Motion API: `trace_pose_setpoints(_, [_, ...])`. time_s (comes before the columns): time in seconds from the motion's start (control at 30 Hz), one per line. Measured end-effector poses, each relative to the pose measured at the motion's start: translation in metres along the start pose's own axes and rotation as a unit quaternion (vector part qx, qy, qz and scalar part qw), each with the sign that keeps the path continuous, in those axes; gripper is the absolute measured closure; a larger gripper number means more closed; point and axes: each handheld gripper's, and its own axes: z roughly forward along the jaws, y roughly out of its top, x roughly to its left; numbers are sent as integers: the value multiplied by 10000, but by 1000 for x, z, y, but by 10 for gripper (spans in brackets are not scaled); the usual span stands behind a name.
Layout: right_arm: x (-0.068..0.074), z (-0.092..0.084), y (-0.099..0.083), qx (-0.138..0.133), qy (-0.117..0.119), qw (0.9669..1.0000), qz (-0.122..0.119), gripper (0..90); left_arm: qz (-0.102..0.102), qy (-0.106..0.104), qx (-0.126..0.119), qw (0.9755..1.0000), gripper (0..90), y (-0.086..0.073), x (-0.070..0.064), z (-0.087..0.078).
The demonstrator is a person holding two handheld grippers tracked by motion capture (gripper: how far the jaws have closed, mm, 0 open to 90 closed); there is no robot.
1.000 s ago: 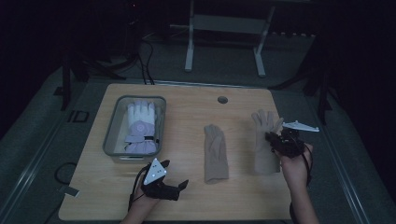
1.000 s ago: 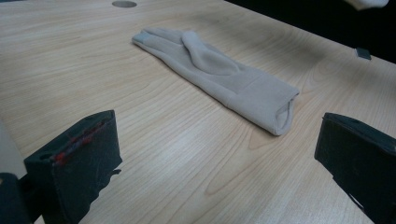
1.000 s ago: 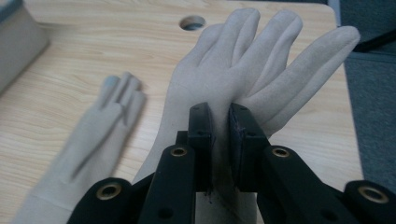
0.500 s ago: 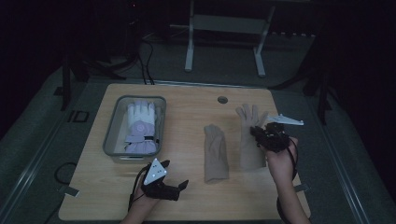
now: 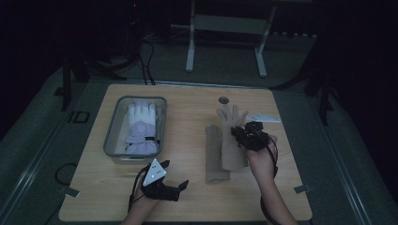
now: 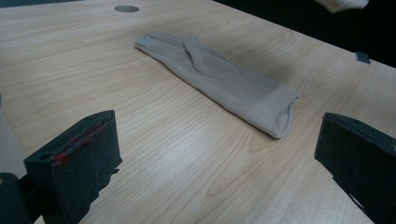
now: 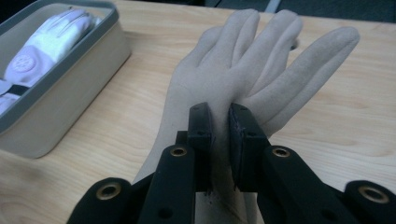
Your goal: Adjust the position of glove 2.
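The right gripper (image 7: 219,149) has its fingers clamped on one beige glove (image 7: 243,70), carried above its mate (image 5: 215,157) at the desk's (image 5: 187,201) centre. Pairing looks half done; setting it down remains. The left gripper (image 5: 162,185) waits at 7 o'clock, fingers wide and empty.

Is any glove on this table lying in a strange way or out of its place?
Slightly: the beige glove pinched in the right gripper overlaps the edge of the folded beige glove instead of lying apart. The white glove lies neatly in the tray.
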Motion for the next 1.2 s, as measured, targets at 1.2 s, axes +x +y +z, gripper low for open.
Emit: trace_pose_setpoints(1.2, [16, 92, -59, 1042, 99, 9945, -12, 771, -4, -41, 39, 10000, 5, -1, 0, 0])
